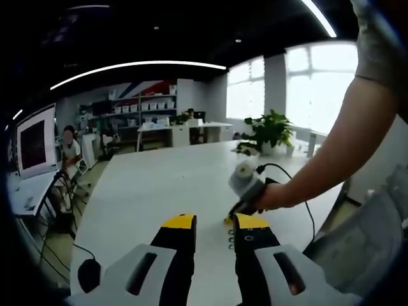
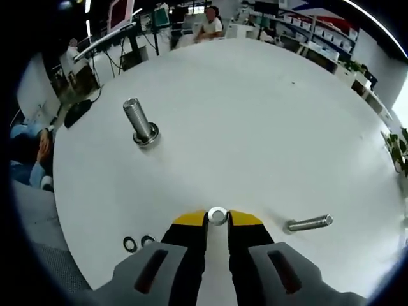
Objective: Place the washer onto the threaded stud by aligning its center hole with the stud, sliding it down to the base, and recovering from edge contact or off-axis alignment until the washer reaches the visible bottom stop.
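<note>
Right claw: the right claw (image 2: 217, 217) is clamped on the washer (image 2: 217, 216), which sits pinched between the yellow tips just above the white tabletop (image 2: 268, 127).
Spare washers: two more washers (image 2: 138, 242) lie flat on the tabletop beside that claw, on its left in the right gripper view.
Loose bolt: a bolt (image 2: 308, 223) lies on its side to the claw's right, near it.
Stud: the threaded stud (image 2: 140, 122) stands upright on its base, well apart from the washer, farther out and to the left of the claw.
Key relation: the stud's long axis points up from the tabletop, so the washer's hole probably needs to end up level above its tip.
Left claw: the left claw (image 1: 214, 222) stands apart and holds nothing.
Nearer hand: the right.
</note>
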`<state>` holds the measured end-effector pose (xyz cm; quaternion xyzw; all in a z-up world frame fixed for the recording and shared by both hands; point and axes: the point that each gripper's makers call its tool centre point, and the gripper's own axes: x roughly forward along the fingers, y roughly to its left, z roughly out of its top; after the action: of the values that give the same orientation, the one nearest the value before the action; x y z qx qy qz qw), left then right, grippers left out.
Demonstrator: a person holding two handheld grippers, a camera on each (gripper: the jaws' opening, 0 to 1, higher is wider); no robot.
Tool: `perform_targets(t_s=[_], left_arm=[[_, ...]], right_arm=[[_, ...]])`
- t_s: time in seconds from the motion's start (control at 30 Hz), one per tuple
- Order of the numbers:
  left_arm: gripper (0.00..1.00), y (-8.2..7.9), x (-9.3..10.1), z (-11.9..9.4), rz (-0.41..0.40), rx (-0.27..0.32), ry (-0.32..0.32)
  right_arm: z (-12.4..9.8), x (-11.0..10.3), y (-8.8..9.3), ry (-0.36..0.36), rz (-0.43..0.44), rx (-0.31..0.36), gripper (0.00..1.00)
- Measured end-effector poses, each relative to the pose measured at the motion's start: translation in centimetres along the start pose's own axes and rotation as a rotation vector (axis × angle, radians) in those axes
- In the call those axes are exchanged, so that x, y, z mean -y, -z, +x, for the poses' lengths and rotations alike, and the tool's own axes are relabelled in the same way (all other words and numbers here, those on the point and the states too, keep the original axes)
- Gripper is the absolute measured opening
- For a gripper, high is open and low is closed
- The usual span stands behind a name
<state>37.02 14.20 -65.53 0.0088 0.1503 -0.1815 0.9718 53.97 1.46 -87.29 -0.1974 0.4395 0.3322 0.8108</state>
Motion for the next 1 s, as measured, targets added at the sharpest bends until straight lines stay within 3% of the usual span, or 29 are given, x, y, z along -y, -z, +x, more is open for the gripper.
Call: perform_targets(t_s=[0.53,1.0], left_arm=[[0.21,-0.1,0.1,0.1,0.000,0.006,0.007],[0.21,-0.1,0.2,0.1,0.010,0.006,0.007]], right_arm=[[-4.0,3.0,0.5,0.049,-0.032,0.068,0.13],[-7.3,6.5,-0.5,0.124,-0.005,0.106,0.13]])
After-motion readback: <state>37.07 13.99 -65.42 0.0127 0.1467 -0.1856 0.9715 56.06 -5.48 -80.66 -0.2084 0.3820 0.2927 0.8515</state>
